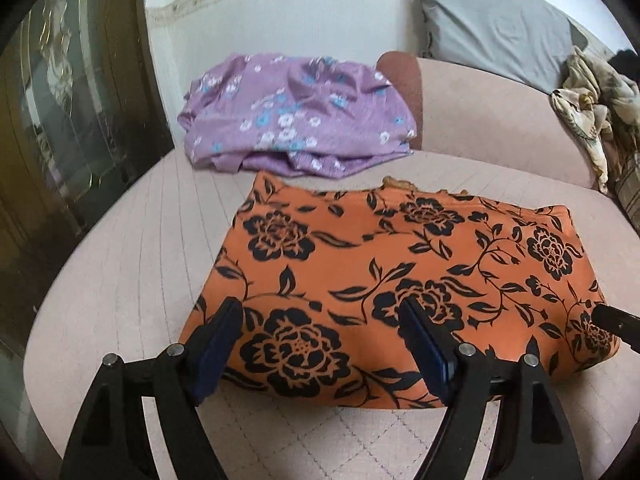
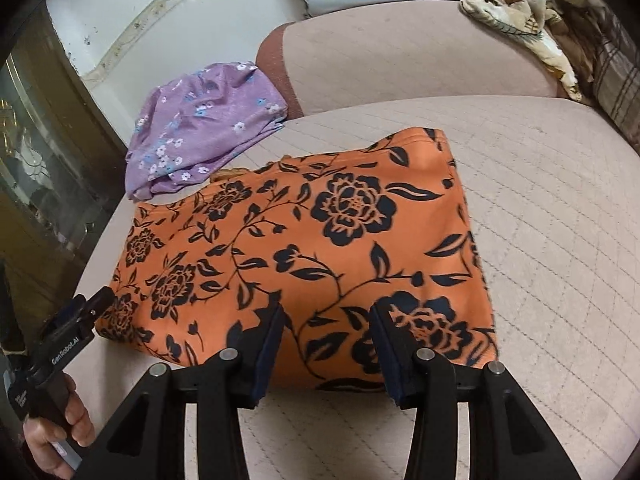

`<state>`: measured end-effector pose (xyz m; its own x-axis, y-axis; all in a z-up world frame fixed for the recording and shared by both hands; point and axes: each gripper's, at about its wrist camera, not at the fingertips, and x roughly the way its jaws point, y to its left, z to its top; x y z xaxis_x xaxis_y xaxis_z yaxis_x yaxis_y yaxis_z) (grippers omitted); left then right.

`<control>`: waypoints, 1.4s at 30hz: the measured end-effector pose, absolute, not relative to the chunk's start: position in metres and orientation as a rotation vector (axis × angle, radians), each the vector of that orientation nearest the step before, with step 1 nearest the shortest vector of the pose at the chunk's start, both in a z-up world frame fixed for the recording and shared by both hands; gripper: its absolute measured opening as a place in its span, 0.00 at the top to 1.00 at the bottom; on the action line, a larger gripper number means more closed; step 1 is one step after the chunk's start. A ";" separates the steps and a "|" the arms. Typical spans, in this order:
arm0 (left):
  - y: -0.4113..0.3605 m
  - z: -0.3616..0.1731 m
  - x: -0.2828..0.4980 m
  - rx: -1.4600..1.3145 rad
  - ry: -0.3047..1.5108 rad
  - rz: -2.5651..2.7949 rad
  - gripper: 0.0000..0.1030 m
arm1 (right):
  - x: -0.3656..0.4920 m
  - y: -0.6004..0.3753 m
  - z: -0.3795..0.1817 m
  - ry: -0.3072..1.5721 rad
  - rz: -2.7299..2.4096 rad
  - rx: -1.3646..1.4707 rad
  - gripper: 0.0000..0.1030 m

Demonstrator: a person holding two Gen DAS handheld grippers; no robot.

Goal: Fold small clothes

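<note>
Orange black-flowered folded garment (image 1: 384, 276), frame centre, on pink quilted sofa seat (image 1: 132, 264); left gripper (image 1: 320, 320) and right gripper (image 2: 326, 320) both released (fingers spread); purple floral cloth (image 1: 296, 116) upper left.

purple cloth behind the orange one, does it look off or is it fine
The purple cloth lies crumpled and bunched at the far edge of the cushion, unlike the orange cloth, which lies flat and folded. Nothing looks damaged.

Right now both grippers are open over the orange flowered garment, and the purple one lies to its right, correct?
Not quite. In the left wrist view the purple garment lies beyond the orange garment, toward its left. Left gripper and right gripper are open.
</note>
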<state>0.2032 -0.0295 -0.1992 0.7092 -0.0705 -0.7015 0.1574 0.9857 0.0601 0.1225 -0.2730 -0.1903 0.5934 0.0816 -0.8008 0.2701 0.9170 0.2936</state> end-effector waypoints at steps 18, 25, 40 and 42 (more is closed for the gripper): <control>-0.038 -0.205 0.206 0.178 0.775 -0.138 0.22 | 0.153 -0.264 -0.218 0.996 -0.106 0.413 0.53; -0.033 -0.262 0.229 0.145 1.035 -0.161 0.20 | 0.157 -0.263 -0.239 1.087 -0.131 0.402 0.52; -0.041 -0.262 0.217 0.181 0.978 -0.127 0.19 | 0.134 -0.298 -0.241 1.079 -0.208 0.526 0.49; -0.042 -0.254 0.217 0.166 0.969 -0.150 0.19 | 0.133 -0.296 -0.237 1.081 -0.193 0.521 0.48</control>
<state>0.2165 -0.0416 -0.2544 0.5576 -0.0525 -0.8284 0.2005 0.9770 0.0730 0.1330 -0.2956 -0.2371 0.4676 0.0996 -0.8783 0.3973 0.8639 0.3095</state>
